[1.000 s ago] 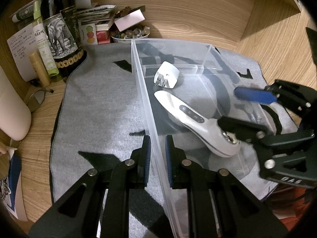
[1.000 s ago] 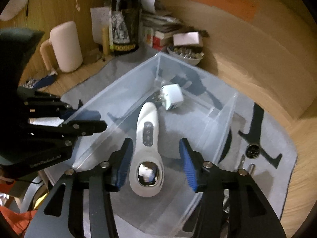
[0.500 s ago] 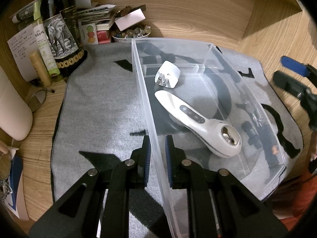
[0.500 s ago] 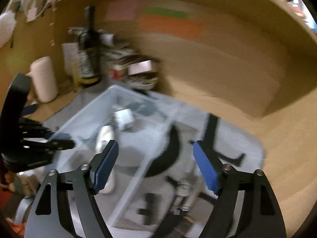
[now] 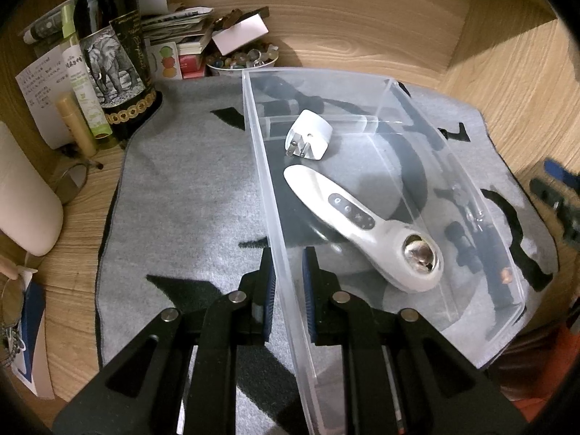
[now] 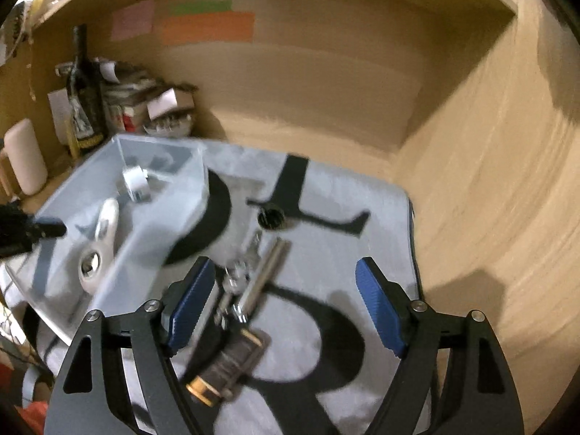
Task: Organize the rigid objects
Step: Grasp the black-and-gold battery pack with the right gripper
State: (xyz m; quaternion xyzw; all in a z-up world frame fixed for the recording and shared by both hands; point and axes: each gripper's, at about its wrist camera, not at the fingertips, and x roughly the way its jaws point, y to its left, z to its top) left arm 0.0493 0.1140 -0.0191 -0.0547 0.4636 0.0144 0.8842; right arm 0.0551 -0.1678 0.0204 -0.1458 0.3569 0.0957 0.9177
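Note:
A clear plastic bin (image 5: 261,166) sits on a grey mat (image 5: 181,188). In it lie a white handheld device (image 5: 366,228) and a white plug adapter (image 5: 308,139). My left gripper (image 5: 289,286) is shut on the bin's left wall. My right gripper (image 6: 286,304) is open and empty above the mat to the right of the bin (image 6: 159,224). Below it lie a metal rod (image 6: 264,275), small metal parts (image 6: 235,275) and a dark rectangular item with a gold end (image 6: 224,369). The right wrist view is blurred.
A wine bottle (image 5: 112,47), tubes, papers and a bowl of small items (image 5: 243,59) crowd the back left corner. A pale cylinder (image 5: 25,199) lies at the left. A black round part (image 6: 271,216) lies on the mat. Wooden walls enclose the back and right.
My right gripper let go of the white device, left the bin and swung right over the mat with its jaws wider open. The left gripper has kept hold of the bin wall.

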